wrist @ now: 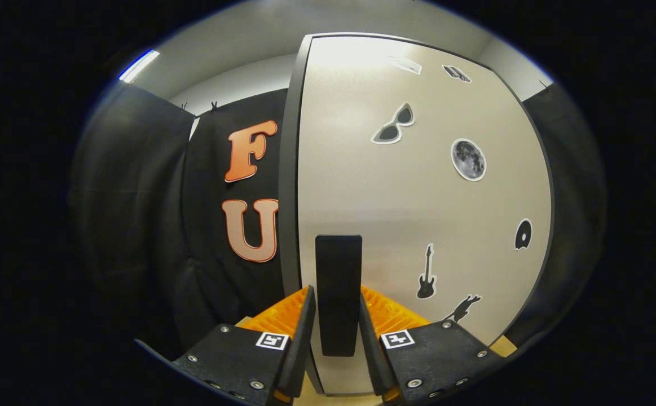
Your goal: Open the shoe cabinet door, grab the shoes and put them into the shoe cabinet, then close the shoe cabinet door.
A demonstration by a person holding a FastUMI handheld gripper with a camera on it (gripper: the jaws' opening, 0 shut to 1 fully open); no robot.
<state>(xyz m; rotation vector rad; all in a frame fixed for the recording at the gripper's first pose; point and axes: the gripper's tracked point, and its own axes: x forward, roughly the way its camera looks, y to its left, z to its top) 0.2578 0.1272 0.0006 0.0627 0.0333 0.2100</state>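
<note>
Shoe cabinet door (418, 197) faces the level tool (337, 316), whose fingers close on its upright handle (338, 293).

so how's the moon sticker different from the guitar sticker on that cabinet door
The moon sticker is a round grey disc with a pale rim; the guitar sticker is a thin black upright silhouette. The moon sits higher on the door, the guitar nearer the handle that the gripper straddles. Both lie flat on the door.
</note>
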